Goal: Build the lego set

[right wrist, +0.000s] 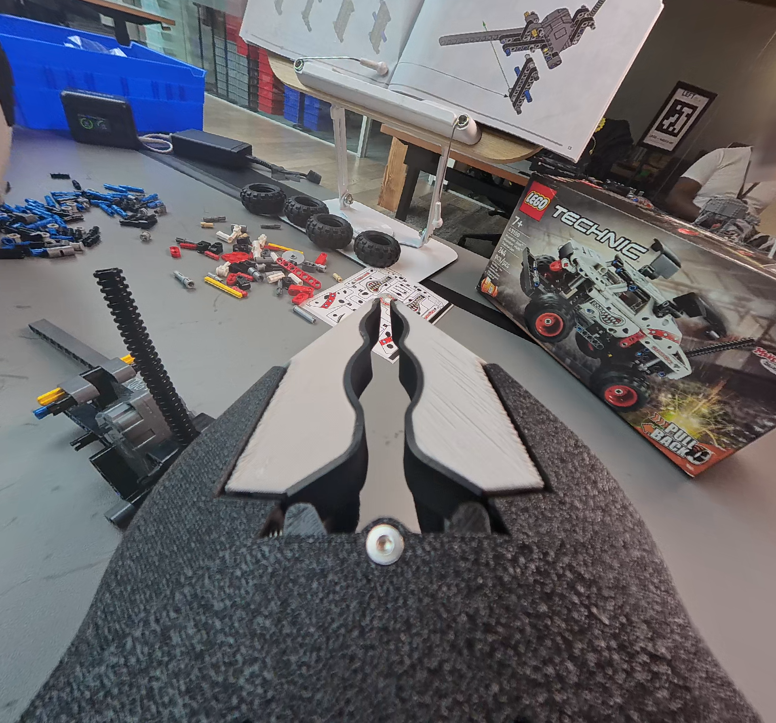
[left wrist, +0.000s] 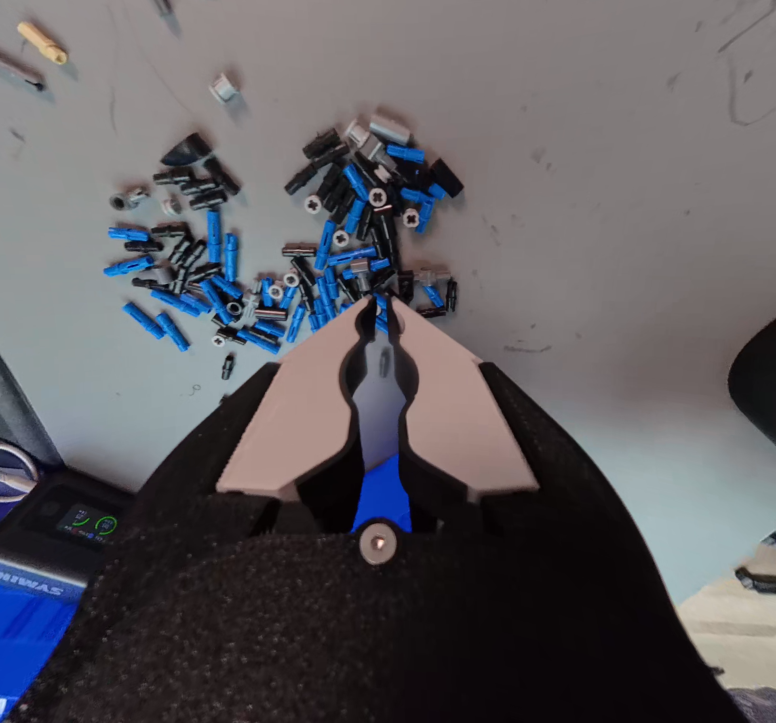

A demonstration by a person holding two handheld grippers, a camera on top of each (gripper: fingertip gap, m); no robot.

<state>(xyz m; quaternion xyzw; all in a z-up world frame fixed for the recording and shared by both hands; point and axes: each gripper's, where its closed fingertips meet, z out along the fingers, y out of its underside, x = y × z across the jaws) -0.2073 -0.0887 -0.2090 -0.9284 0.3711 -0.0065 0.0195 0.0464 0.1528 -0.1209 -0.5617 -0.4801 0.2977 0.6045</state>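
In the left wrist view my left gripper [left wrist: 380, 304] points down at the near edge of a pile of blue and black pins [left wrist: 336, 236] with grey connectors on the grey table [left wrist: 546, 157]. Its jaws are nearly together. A blue pin [left wrist: 382, 316] shows in the slit at the tips; I cannot tell whether it is gripped or lies beneath. In the right wrist view my right gripper [right wrist: 384, 304] is shut and empty above the table, over a sticker sheet [right wrist: 378, 291]. The partly built grey and black assembly [right wrist: 121, 409] with an upright toothed black bar lies at the left.
Several black tyres [right wrist: 329, 230], a heap of red, white and yellow parts [right wrist: 260, 262] and the pin pile [right wrist: 63, 220] lie beyond. An open instruction booklet on a stand [right wrist: 420, 31], the set's box [right wrist: 630, 325], a blue bin [right wrist: 105, 64] and a power brick [right wrist: 210, 148] stand around. A seated person [right wrist: 722, 182] is far right. The grippers' ends are close to 35 centimetres from one another.
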